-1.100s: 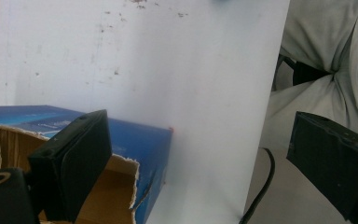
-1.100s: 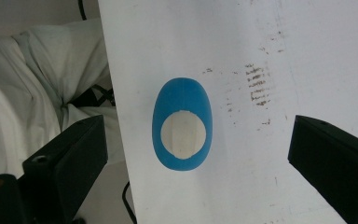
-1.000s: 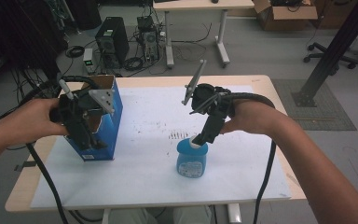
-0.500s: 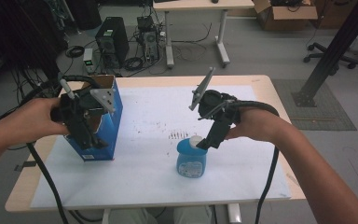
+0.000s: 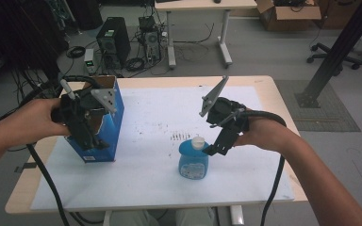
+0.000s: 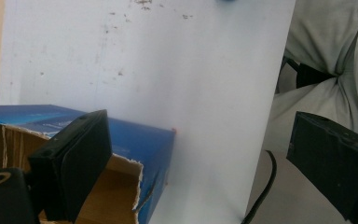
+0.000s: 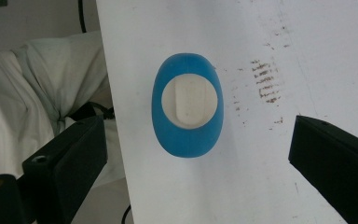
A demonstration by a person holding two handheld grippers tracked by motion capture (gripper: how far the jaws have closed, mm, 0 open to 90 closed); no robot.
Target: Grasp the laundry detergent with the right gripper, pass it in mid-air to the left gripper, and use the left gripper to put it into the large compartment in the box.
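A blue bottle (image 5: 193,161) with a white cap (image 5: 197,141) stands upright on the white sheet near the table's middle front. My right gripper (image 5: 218,147) hovers just right of the cap, open and apart from it. In the right gripper view the bottle (image 7: 188,105) lies straight below, and my right gripper (image 7: 196,170) has its jaws spread wide on either side of it. A torn-open blue cardboard box (image 5: 102,123) stands at the left. My left gripper (image 5: 90,140) is at its open top; in the left gripper view my left gripper (image 6: 200,172) is open, with one jaw inside the box (image 6: 135,144) and the other outside it.
The white sheet (image 5: 151,113) covers most of the wooden table (image 5: 268,94) and carries dark smudges (image 5: 178,136) behind the bottle. On the floor beyond are computer towers (image 5: 113,44), a second table (image 5: 198,5), a cardboard carton (image 5: 287,10) and an office chair (image 5: 353,52).
My right gripper has lifted up and to the right off the bottle's cap, leaving the bottle standing. The left gripper and the box have stayed put.
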